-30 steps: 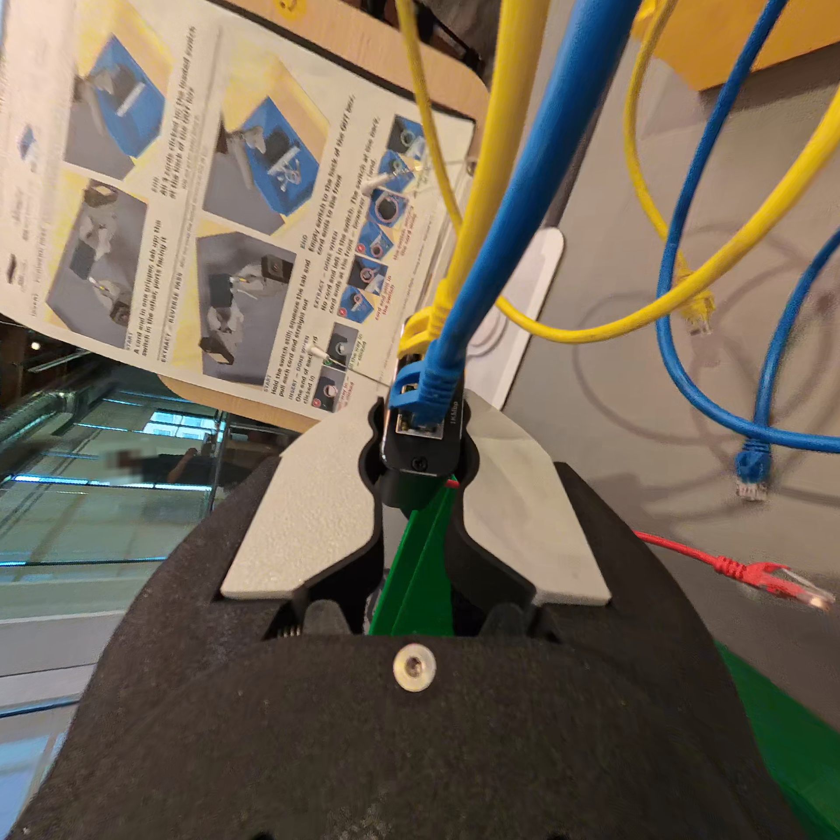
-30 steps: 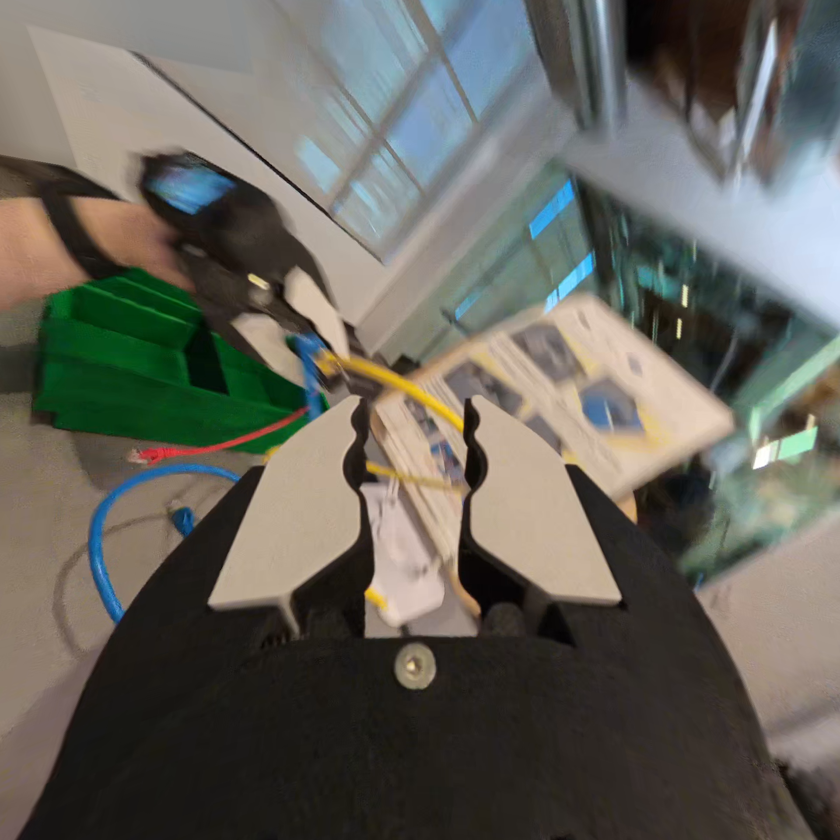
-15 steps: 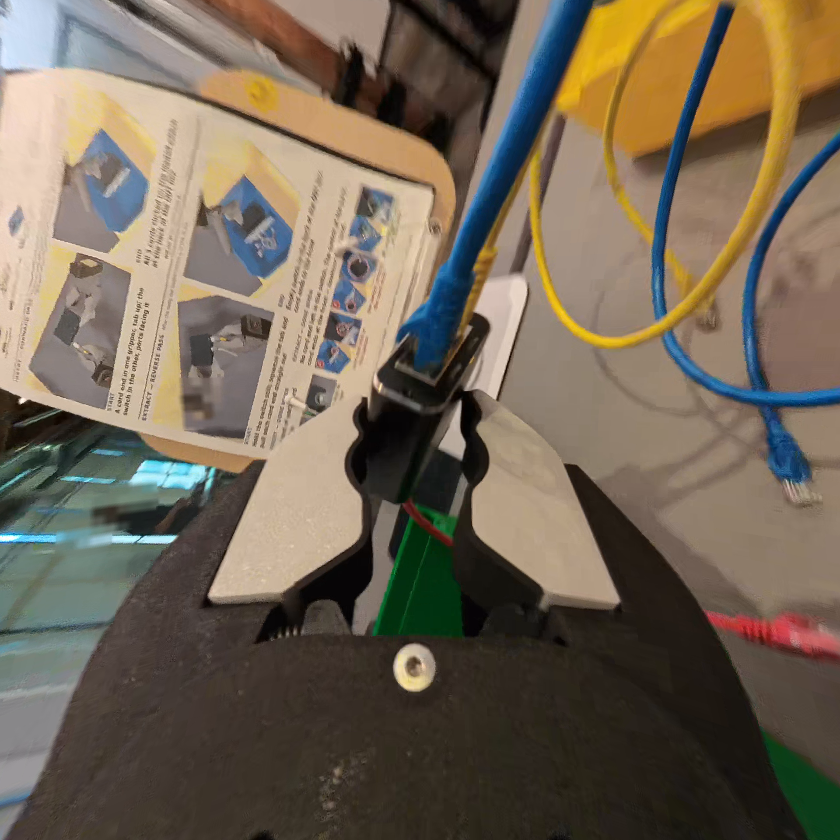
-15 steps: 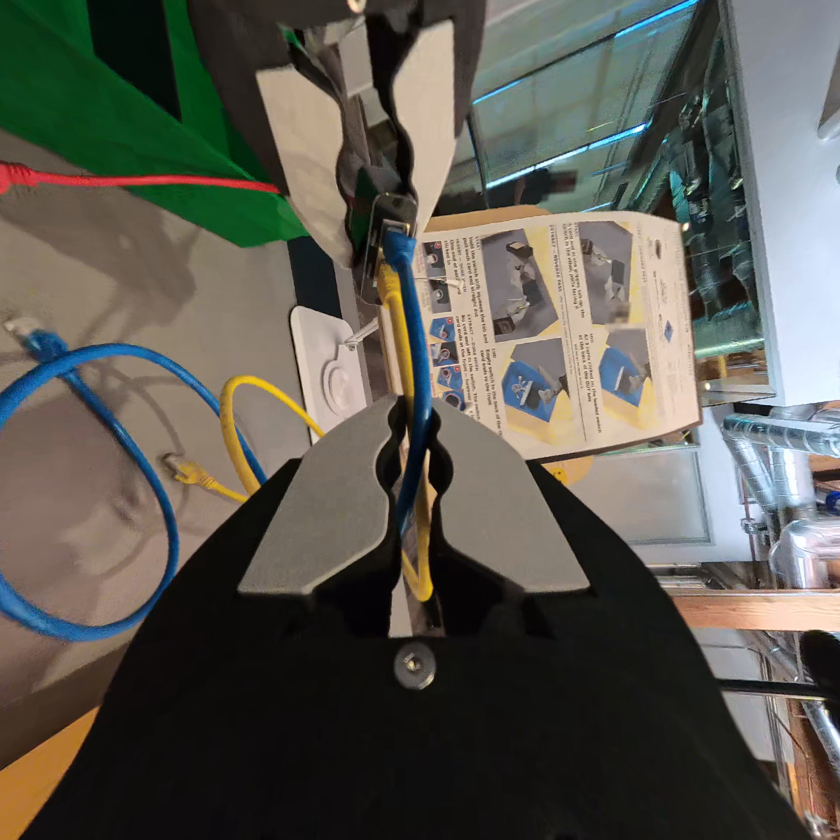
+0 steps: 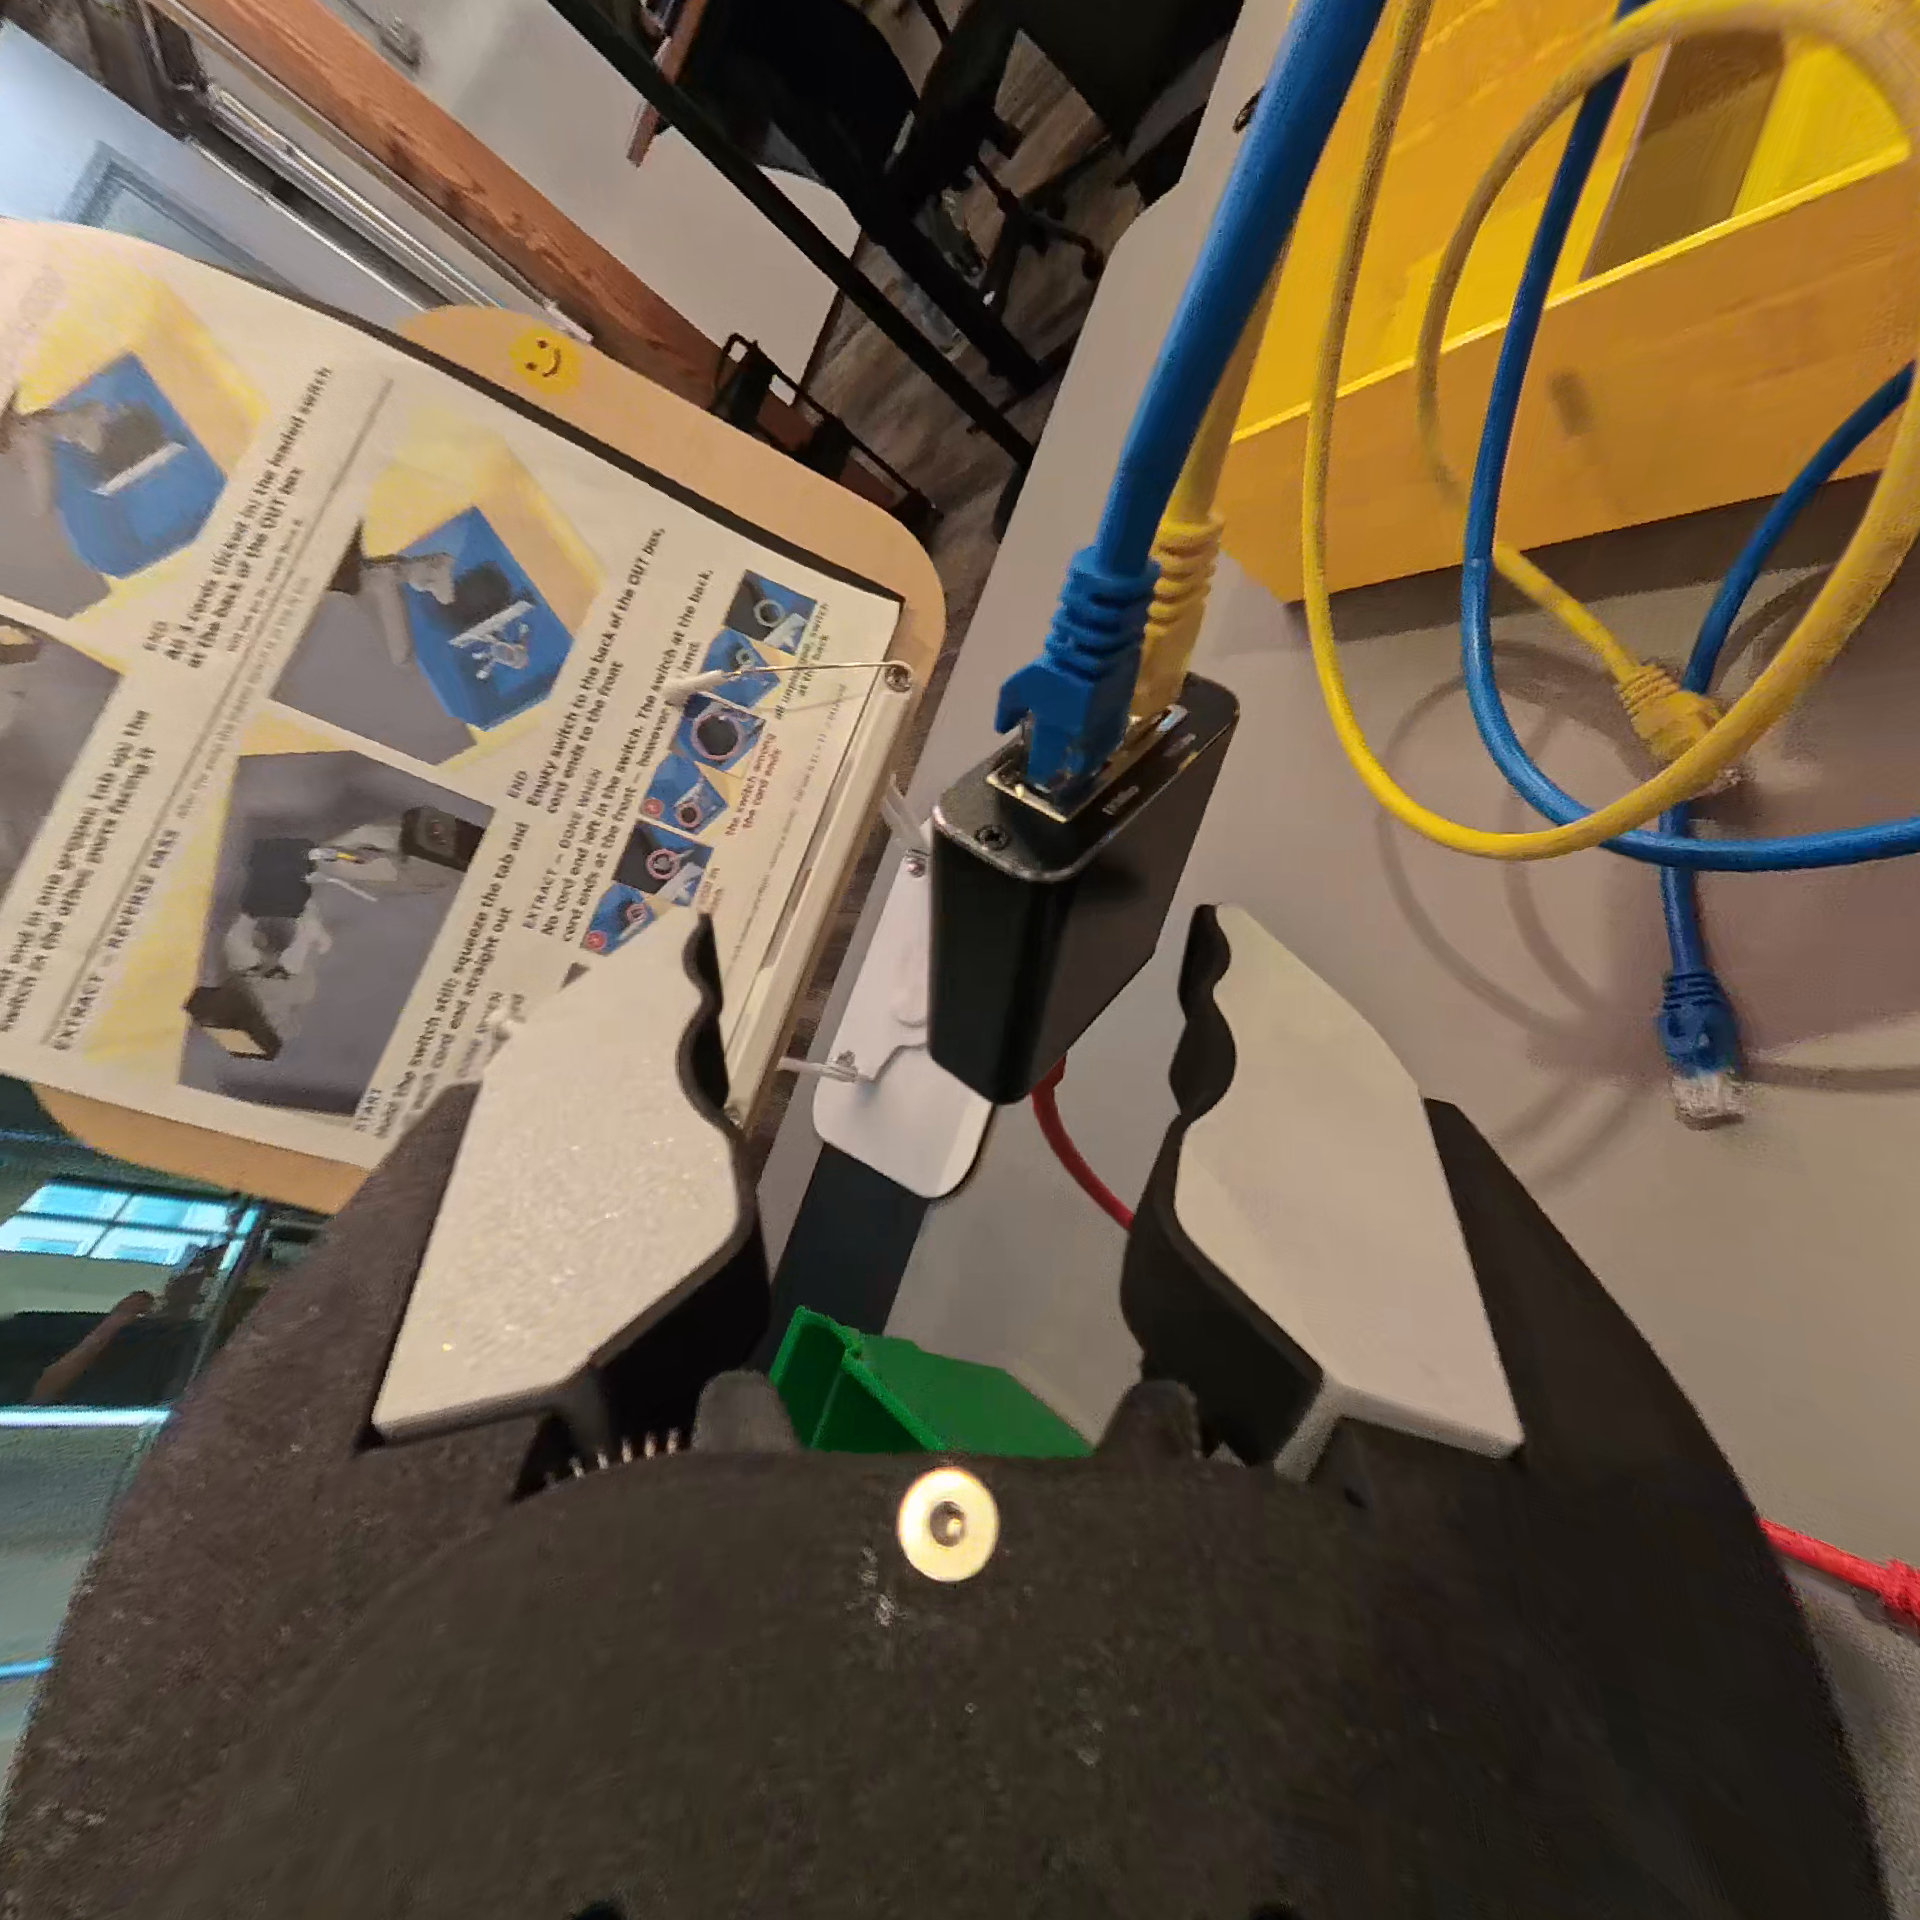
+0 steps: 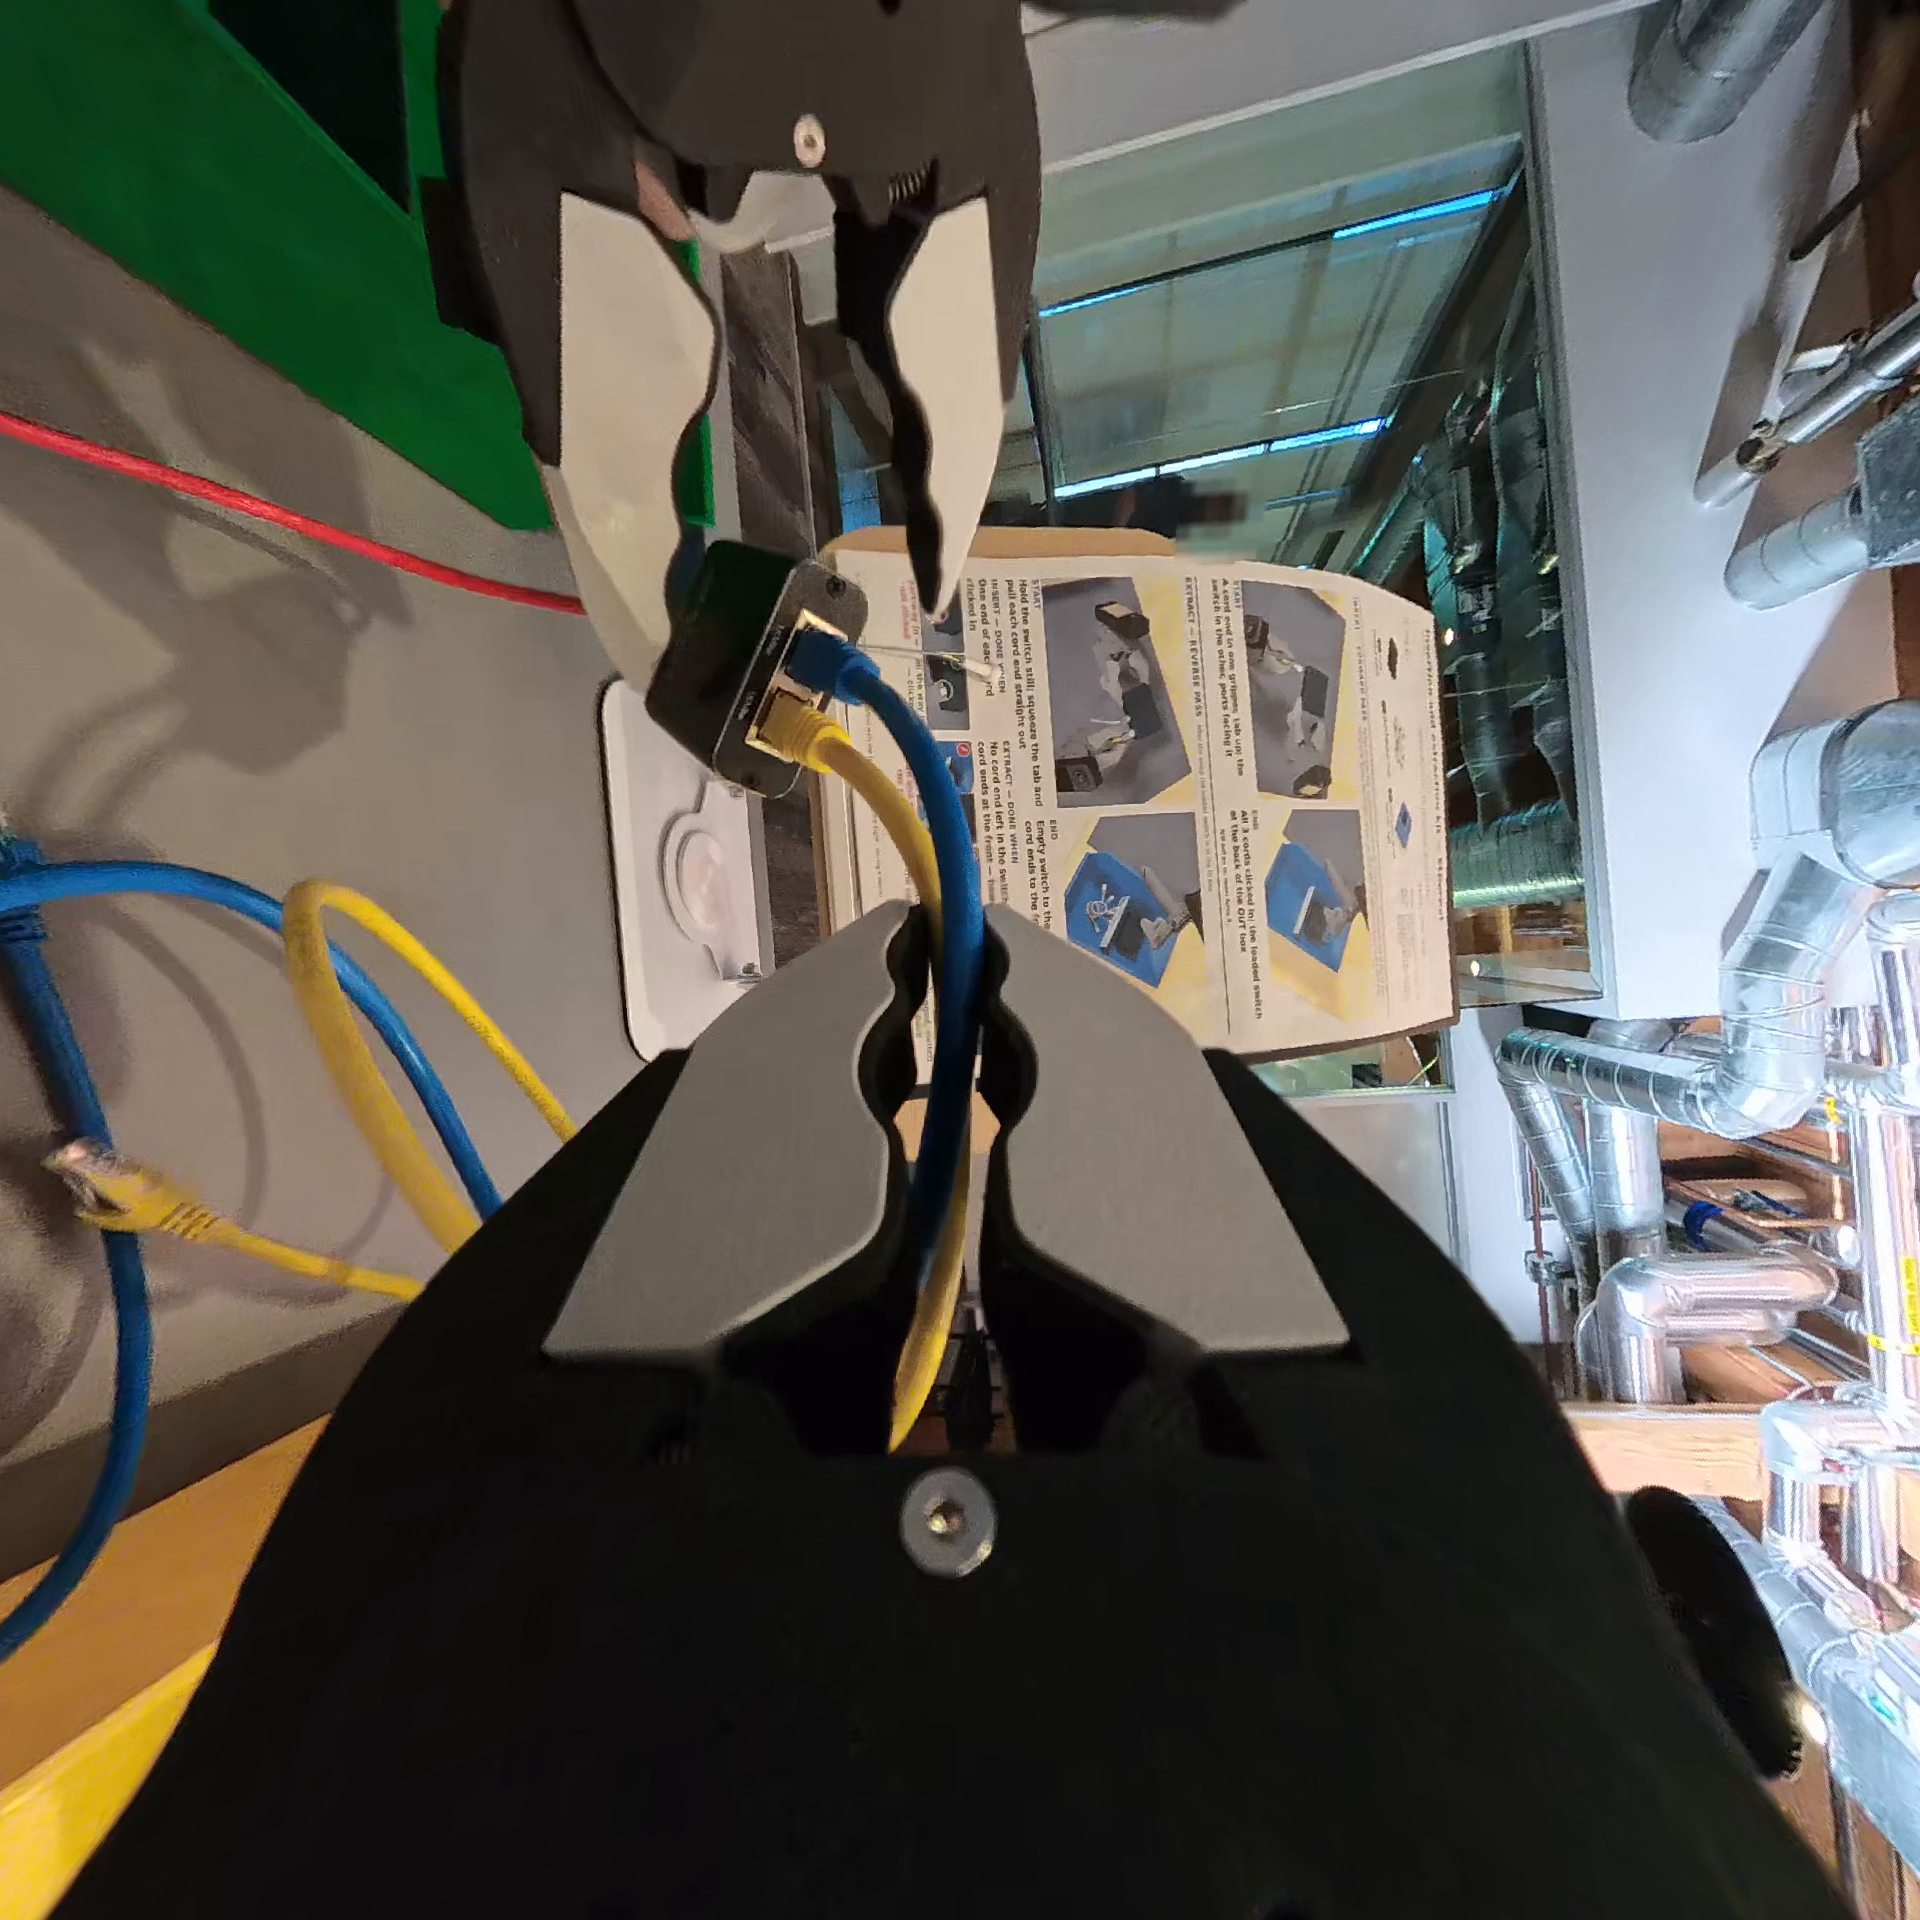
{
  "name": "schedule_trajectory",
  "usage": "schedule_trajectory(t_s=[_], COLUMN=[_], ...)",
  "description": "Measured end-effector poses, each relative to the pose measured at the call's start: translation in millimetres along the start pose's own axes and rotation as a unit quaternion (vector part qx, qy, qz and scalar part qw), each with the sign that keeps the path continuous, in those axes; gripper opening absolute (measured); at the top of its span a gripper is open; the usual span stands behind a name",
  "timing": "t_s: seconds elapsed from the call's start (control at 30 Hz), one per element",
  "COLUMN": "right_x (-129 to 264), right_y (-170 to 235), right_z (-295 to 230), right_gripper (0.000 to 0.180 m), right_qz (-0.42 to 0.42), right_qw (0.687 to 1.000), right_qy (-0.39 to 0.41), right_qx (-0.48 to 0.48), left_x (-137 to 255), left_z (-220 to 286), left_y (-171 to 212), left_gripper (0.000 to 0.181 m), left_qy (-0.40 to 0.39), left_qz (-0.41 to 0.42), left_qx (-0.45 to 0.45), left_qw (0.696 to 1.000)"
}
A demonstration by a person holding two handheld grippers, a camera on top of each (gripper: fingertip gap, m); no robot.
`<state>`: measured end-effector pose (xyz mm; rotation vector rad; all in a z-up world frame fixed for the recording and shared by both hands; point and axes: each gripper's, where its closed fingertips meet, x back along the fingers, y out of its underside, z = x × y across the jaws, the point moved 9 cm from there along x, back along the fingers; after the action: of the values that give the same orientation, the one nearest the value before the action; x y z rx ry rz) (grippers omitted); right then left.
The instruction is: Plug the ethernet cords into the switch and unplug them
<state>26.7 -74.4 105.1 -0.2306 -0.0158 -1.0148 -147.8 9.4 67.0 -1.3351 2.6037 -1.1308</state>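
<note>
Since a second ago my left claw (image 5: 945, 997) has let go of the black switch (image 5: 1049, 883), which now hangs between its parted fingers from the blue cord (image 6: 951, 935) and yellow cord (image 6: 894, 821) plugged into it. Clenched on both cords above the grey table (image 5: 1558, 1091) is my right claw (image 6: 940, 971).

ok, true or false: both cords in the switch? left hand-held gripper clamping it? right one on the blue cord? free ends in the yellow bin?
1. The blue cord and yellow cord are both plugged into the switch. True.
2. The left hand-held gripper is clamped on the switch. False: its jaws stand wide apart.
3. The right hand-held gripper is closed on the blue cord. True.
4. The cords' free ends lie in the yellow bin. False: the blue plug and yellow plug lie on the grey table.
</note>
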Motion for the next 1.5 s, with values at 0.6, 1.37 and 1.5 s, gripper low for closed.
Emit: schedule_trajectory(t_s=[0.6, 1.37, 1.5], right_x=[27.0, 40.1, 29.0], right_y=[-4.9, 1.9, 15.3], right_z=[5.3, 13.2, 14.0], right_gripper=[0.008, 0.01, 0.015], right_qz=[0.038, 0.038, 0.038], right_qw=[0.997, 0.997, 0.998], right_qy=[0.014, 0.009, -0.037], right_qx=[0.066, 0.06, -0.038], left_x=[-12.8, 12.6, 11.2], left_z=[22.3, 24.5, 19.4], left_y=[-12.4, -30.6, -35.1], left_gripper=[0.052, 0.026, 0.025], left_qy=[0.071, 0.158, 0.066], left_qz=[0.056, 0.134, 0.057], left_qx=[-0.006, 0.005, -0.043], left_qw=[0.996, 0.978, 0.995])
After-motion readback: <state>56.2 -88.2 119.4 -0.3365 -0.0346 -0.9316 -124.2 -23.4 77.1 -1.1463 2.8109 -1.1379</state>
